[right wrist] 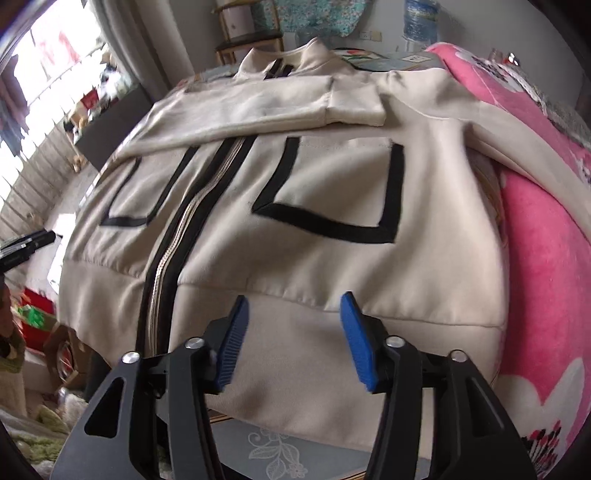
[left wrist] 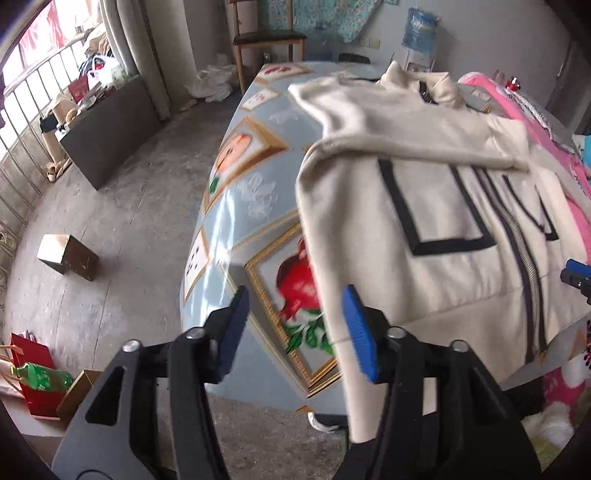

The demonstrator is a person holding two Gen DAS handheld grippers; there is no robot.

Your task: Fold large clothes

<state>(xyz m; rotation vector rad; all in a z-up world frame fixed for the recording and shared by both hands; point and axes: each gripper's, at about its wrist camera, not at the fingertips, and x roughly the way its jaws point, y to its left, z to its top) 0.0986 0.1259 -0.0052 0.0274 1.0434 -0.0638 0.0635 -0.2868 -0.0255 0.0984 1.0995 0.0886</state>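
step: one sleeve (right wrist: 258,103) lay across jacket (right wrist: 314,229) | both claws, left claw (left wrist: 295,328) and right claw (right wrist: 293,332), gaped empty | next: likely grip hem (right wrist: 303,347)

A bright room with a grey concrete floor (left wrist: 122,206).
Daylight comes through a barred window (left wrist: 33,96); a wooden chair (left wrist: 269,40) stands by the wall.

A wooden chair (left wrist: 269,40), a blue water jug (left wrist: 420,31) and a small brown box (left wrist: 68,257) are seen.
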